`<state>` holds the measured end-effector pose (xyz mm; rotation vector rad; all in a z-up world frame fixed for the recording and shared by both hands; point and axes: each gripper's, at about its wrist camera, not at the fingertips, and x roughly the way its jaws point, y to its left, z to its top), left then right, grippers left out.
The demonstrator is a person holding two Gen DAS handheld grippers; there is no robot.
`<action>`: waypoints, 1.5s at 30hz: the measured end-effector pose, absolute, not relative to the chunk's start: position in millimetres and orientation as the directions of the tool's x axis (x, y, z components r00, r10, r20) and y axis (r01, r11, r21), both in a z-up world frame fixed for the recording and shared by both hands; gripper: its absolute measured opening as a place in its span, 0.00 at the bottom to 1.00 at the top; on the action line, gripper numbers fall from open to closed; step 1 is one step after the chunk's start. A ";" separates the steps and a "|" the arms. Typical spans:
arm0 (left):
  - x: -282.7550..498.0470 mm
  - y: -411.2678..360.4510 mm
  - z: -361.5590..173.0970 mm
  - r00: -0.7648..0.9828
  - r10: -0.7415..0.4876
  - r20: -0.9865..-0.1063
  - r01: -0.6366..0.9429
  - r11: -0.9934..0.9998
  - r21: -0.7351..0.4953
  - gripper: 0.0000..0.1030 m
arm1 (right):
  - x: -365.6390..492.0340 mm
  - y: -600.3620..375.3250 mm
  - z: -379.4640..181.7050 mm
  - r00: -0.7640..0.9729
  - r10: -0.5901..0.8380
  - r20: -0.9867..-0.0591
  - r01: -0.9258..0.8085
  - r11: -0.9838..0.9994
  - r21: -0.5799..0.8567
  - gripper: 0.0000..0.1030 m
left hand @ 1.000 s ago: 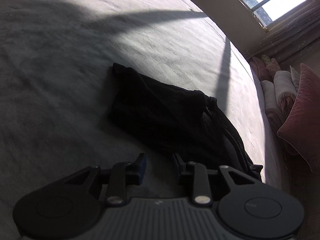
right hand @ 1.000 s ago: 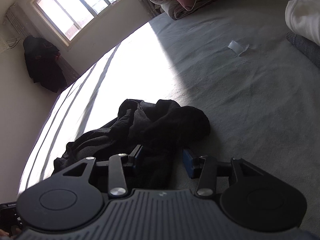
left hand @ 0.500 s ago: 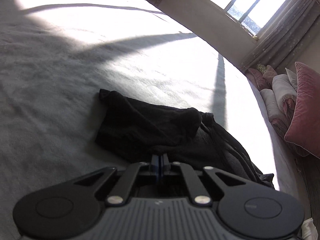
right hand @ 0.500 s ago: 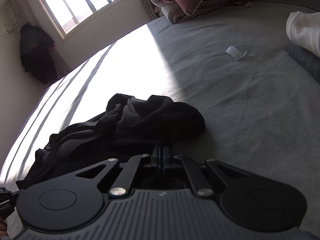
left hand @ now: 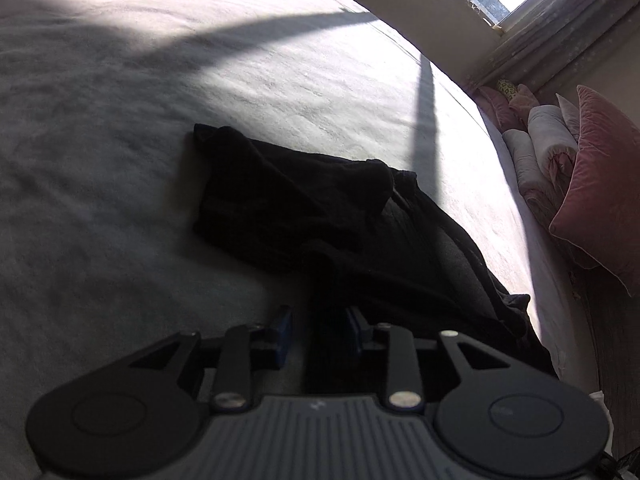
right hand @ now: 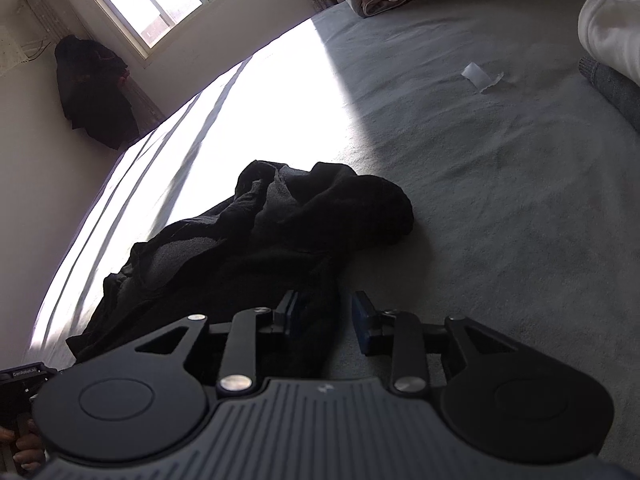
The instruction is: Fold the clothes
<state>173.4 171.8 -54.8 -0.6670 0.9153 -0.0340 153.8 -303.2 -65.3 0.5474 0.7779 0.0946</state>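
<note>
A black garment lies crumpled on the grey bed cover. My left gripper is open, with a strip of the garment's near edge lying between its jaws. In the right wrist view the same garment lies bunched on the bed cover. My right gripper is open too, and the garment's near end lies between its fingers. Neither gripper grips the cloth.
Pink pillows and rolled bedding are piled at the right end of the bed. A scrap of white paper, a white cloth and a grey roll lie at the right. A dark coat hangs by the window.
Both grippers were open a second ago, shut on the garment half a second ago, and are open again now. The garment lies about where it was.
</note>
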 end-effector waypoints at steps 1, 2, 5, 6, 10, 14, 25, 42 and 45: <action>170.3 172.3 -56.0 0.616 -0.320 -0.720 -0.240 0.794 -0.558 0.29 | 150.1 -302.9 -64.8 0.707 0.289 -0.645 0.106 0.859 0.501 0.33; 166.2 172.4 -57.2 0.610 -0.338 -0.716 -0.230 0.790 -0.569 0.29 | 146.5 -302.6 -64.3 0.699 0.298 -0.649 0.097 0.861 0.500 0.33; 156.0 170.3 -61.4 0.579 -0.394 -0.714 -0.202 0.779 -0.594 0.29 | 135.6 -304.3 -62.8 0.684 0.329 -0.651 0.079 0.854 0.515 0.33; 152.9 169.3 -62.7 0.573 -0.409 -0.710 -0.190 0.777 -0.600 0.29 | 131.6 -305.1 -62.2 0.678 0.341 -0.651 0.074 0.850 0.522 0.32; 141.3 167.1 -65.8 0.554 -0.448 -0.702 -0.154 0.773 -0.615 0.29 | 117.1 -312.4 -60.3 0.656 0.371 -0.657 0.076 0.834 0.547 0.32; 133.5 164.4 -66.4 0.534 -0.460 -0.709 -0.131 0.784 -0.607 0.24 | 106.8 -316.4 -60.5 0.641 0.386 -0.663 0.086 0.823 0.562 0.32; 116.2 141.7 -35.5 0.514 -0.079 -0.854 -0.084 0.986 -0.142 0.03 | 90.9 -307.1 -53.8 0.605 0.350 -0.715 0.070 0.872 0.485 0.32; 83.1 35.9 -23.2 0.480 -0.364 -0.798 0.170 0.931 -0.323 0.39 | 44.9 -297.5 -54.1 0.549 0.318 -0.773 -0.005 0.926 0.378 0.29; 77.0 19.3 -32.1 0.471 -0.394 -0.789 0.185 0.919 -0.347 0.39 | 39.3 -285.9 -54.5 0.560 0.274 -0.782 -0.057 0.954 0.294 0.05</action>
